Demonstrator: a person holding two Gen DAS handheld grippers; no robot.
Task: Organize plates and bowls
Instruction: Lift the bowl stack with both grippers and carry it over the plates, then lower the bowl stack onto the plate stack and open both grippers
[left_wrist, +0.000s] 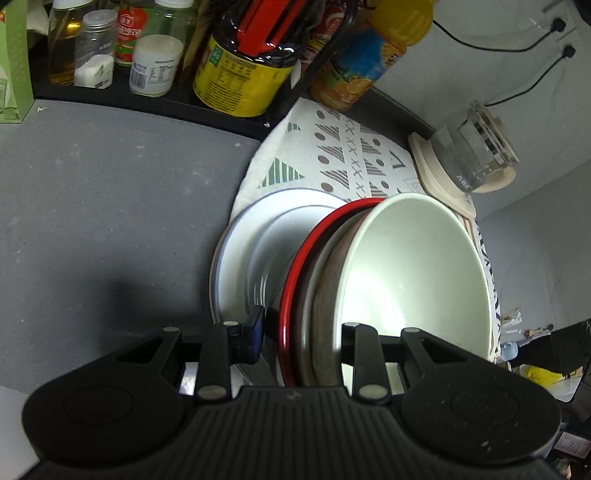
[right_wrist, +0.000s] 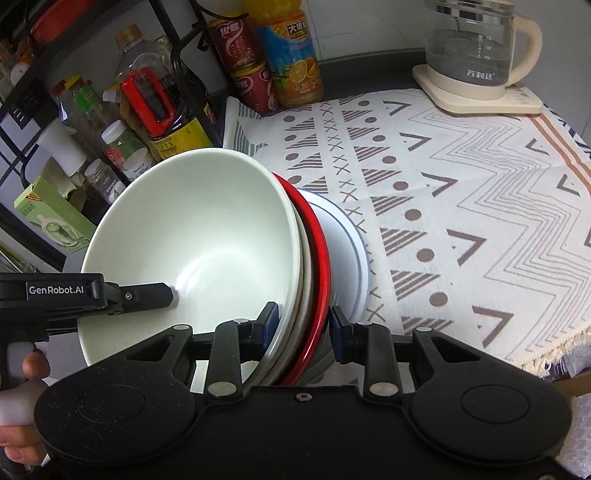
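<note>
A stack of dishes is held tilted on edge: a pale green-white bowl (left_wrist: 413, 266) (right_wrist: 199, 240), a brown-grey bowl (left_wrist: 325, 295), a red plate (left_wrist: 295, 273) (right_wrist: 314, 258) and a white blue-rimmed plate (left_wrist: 236, 258) (right_wrist: 347, 258). My left gripper (left_wrist: 303, 328) is shut on the stack's rim, one finger inside the bowl. It shows in the right wrist view (right_wrist: 147, 295). My right gripper (right_wrist: 303, 325) straddles the bowl, brown bowl and red plate rims, pads touching.
A patterned cloth (right_wrist: 461, 184) covers the counter's right part; grey bare counter (left_wrist: 110, 203) lies left. A rack of bottles and jars (left_wrist: 166, 55) stands behind. A glass kettle (right_wrist: 476, 55) sits at the far right. The cloth's edge hangs off (right_wrist: 535, 354).
</note>
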